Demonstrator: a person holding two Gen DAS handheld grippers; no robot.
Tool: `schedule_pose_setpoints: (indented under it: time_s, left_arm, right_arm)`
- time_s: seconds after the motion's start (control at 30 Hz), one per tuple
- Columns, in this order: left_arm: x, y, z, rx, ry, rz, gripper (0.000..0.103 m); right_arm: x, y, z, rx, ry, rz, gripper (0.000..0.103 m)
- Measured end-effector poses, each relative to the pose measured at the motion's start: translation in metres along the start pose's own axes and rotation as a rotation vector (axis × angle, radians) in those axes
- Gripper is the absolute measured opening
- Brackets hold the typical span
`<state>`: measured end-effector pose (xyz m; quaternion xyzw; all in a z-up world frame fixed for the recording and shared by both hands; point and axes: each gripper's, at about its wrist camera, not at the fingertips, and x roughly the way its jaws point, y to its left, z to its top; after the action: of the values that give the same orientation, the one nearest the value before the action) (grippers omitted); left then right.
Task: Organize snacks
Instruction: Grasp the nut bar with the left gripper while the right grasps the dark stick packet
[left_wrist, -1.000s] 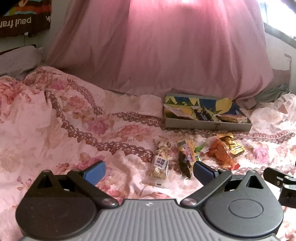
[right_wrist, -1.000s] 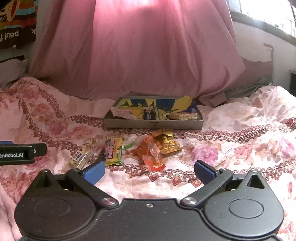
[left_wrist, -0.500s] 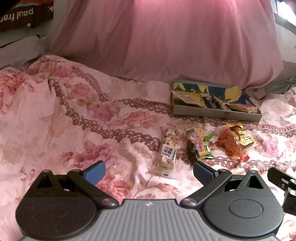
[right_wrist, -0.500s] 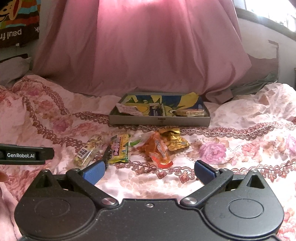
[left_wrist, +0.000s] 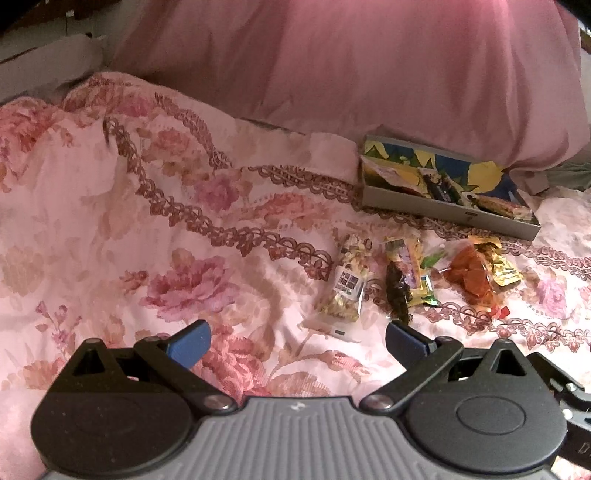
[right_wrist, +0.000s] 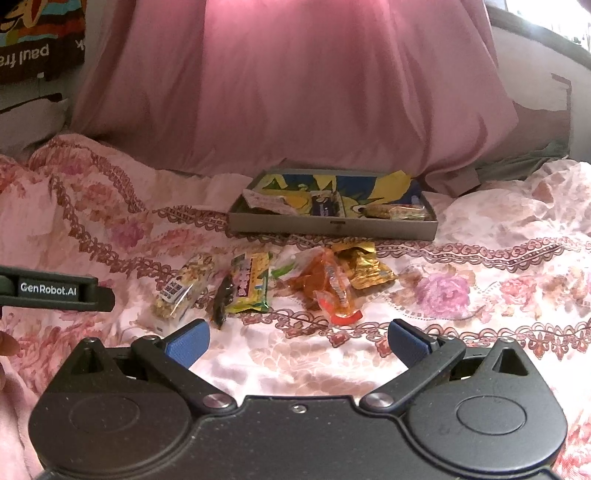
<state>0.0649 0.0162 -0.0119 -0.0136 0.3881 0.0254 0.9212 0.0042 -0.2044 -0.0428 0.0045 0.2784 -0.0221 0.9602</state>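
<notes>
Five loose snack packets on the floral pink bedspread (right_wrist: 480, 229): clear crinkly nut-mix packet (right_wrist: 181, 288), dark twisted packet (right_wrist: 221, 299), yellow-green wrapper (right_wrist: 249, 282), orange translucent bag (right_wrist: 325, 284), gold foil pouch (right_wrist: 364, 267). Shallow grey cardboard tray (right_wrist: 332, 227) behind them holds three more. Left tool (left_wrist: 295, 341) and right tool (right_wrist: 297, 341): both spread apart, empty. Both views nearer the packets than a second ago.

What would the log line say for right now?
left tongs: open, empty | right tongs: open, empty | snacks: loose on bedspread | box: behind them, some packets inside
</notes>
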Motion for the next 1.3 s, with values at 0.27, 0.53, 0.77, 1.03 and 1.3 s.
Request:
schedule_pose_setpoints:
  time_s: [0.27,0.53,0.77,1.03,1.3]
  left_arm:
    - [0.023,0.011,0.011,-0.08,0.088,-0.021,0.103]
    - [0.054,0.007,0.027,-0.048,0.138,-0.034,0.103]
    - [0.086,-0.012,0.043,0.132,0.138,-0.046,0.103]
    - [0.122,-0.026,0.055,0.248,0.179,-0.131,0.103]
    - [0.144,-0.021,0.062,0.297,0.158,-0.097,0.102]
  right_arm:
    - [0.014,0.004,0.006,-0.035,0.003,0.016,0.102]
    - [0.036,0.008,0.013,-0.096,0.011,0.027,0.102]
    - [0.058,0.009,0.018,-0.167,0.001,0.024,0.102]
    - [0.09,0.015,0.014,-0.223,0.014,0.077,0.102]
    - [0.129,0.037,0.013,-0.24,0.047,0.139,0.095]
